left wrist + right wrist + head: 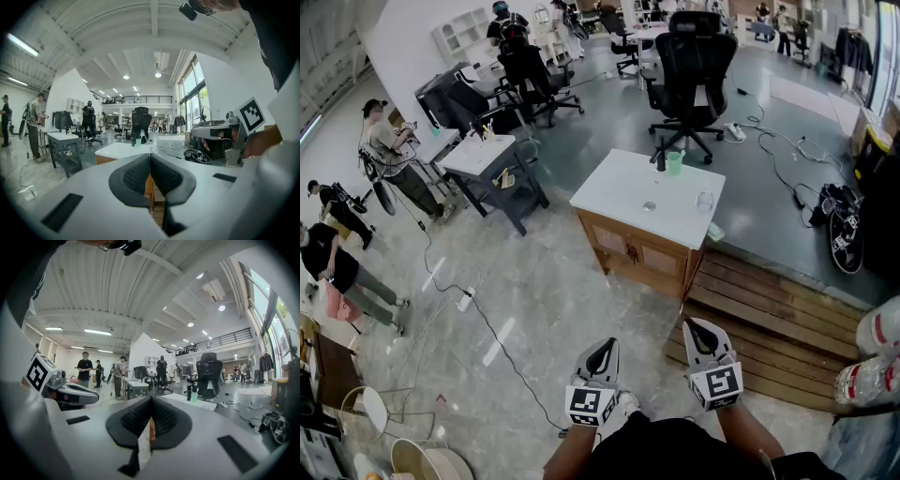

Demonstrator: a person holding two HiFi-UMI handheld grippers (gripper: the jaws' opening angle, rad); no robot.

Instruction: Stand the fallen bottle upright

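Observation:
A white-topped wooden cabinet stands a few steps ahead of me. On its top are an upright dark bottle, a green cup and a small clear container near the right edge; whether that one is upright or lying down is too small to tell. My left gripper and right gripper are held low and close to my body, far short of the cabinet. Both are shut with nothing between the pads. The cabinet shows beyond the left gripper, and the dark bottle beyond the right gripper.
A wooden pallet platform lies right of the cabinet. A black office chair stands behind it, with cables on the floor. A grey table and several people are at the left. A cord crosses the floor.

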